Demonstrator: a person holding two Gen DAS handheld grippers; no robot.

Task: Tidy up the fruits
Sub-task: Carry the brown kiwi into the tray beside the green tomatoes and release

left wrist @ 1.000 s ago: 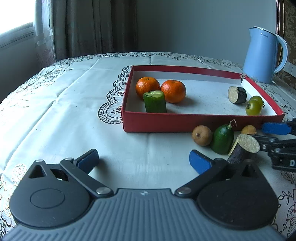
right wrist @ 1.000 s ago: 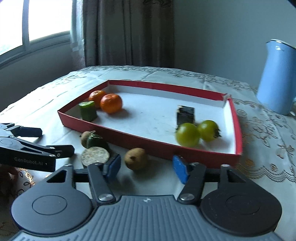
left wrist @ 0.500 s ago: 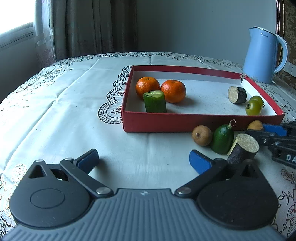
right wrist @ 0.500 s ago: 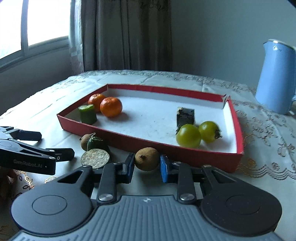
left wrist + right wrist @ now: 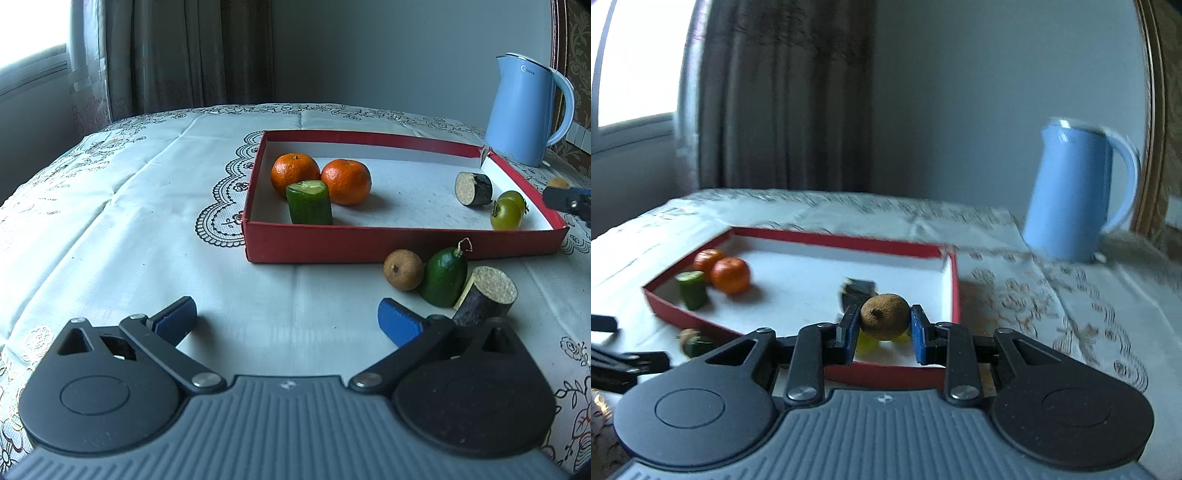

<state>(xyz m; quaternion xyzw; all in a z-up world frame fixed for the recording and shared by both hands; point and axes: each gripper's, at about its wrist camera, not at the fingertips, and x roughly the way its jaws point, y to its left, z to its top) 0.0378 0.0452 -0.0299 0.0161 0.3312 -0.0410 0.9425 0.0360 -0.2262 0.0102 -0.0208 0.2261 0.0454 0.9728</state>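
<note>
Blue pads of the left gripper (image 5: 286, 317) gape over bare cloth; a brown fruit (image 5: 403, 269), a green one and a cut stub wait outside the red tray (image 5: 369, 247).

Right view, blurry: right gripper (image 5: 882, 328) clamps a brown longan-like fruit (image 5: 884, 316), stem end seemingly facing the camera, long axis across the pads, over the tray's near corner. Next, I'd say: lower and release.

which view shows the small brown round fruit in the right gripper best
The right wrist view: the small brown round fruit sits centre frame, clamped between the right gripper's blue pads above the red tray. The left wrist view shows only a brown sliver at the right edge, above that gripper.
</note>
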